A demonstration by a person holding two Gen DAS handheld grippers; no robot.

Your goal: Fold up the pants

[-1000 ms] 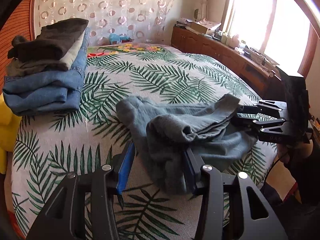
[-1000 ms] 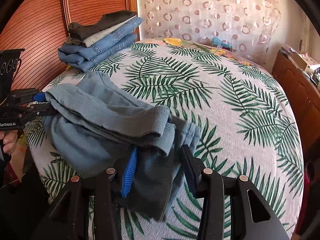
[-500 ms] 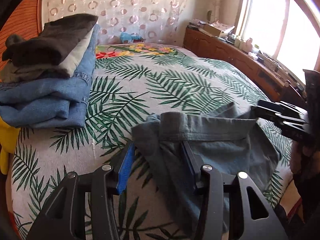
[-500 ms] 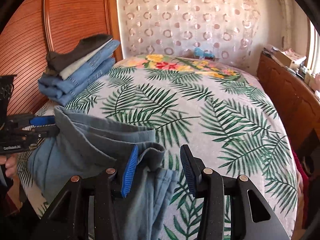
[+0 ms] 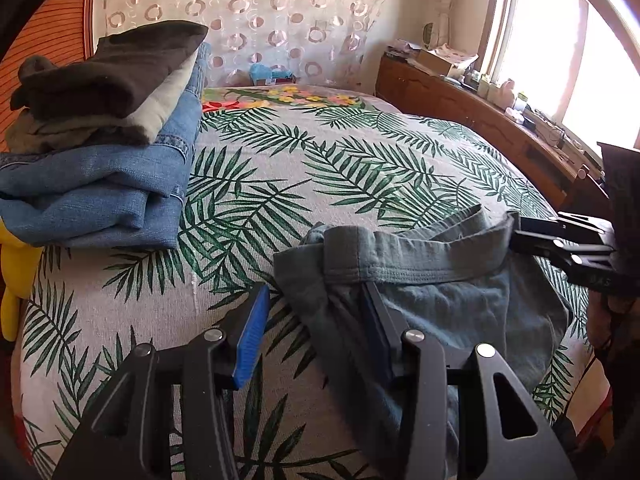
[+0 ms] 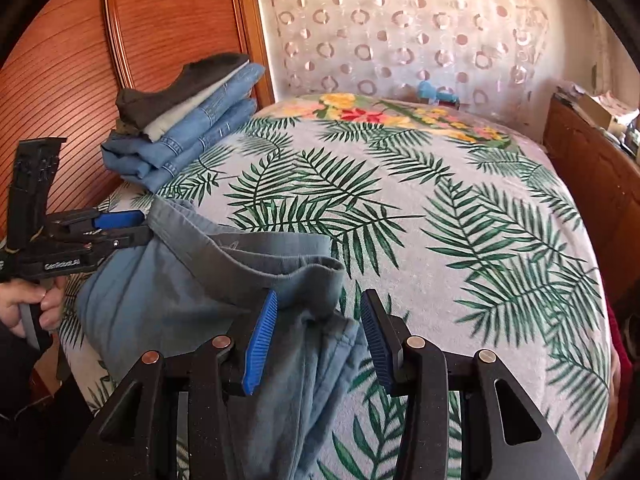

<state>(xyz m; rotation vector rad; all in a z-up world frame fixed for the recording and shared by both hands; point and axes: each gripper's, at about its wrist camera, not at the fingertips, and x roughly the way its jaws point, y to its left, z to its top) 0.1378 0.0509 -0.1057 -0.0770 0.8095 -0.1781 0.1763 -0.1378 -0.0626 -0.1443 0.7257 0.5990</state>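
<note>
Grey-blue pants (image 5: 440, 292) lie at the near edge of the bed, their waistband stretched between my two grippers. My left gripper (image 5: 316, 320) has its jaws apart, with the left end of the waistband lying between them; it also shows in the right wrist view (image 6: 132, 228). My right gripper (image 6: 320, 324) also has its jaws apart, with the right end of the waistband between them; it also shows in the left wrist view (image 5: 520, 232). The pants (image 6: 180, 292) hang off the bed edge below the waistband.
A stack of folded jeans and dark clothes (image 5: 100, 152) sits at the bed's left, by the wooden headboard (image 6: 80, 60). The palm-leaf bedspread (image 5: 320, 160) covers the bed. A wooden cabinet (image 5: 480, 120) runs along the window side. A yellow item (image 5: 12, 272) is at far left.
The bunched pants have been drawn out: the waistband now runs straight between the two grippers. Both grippers have moved apart and forward over the bed; their jaws stay apart.
</note>
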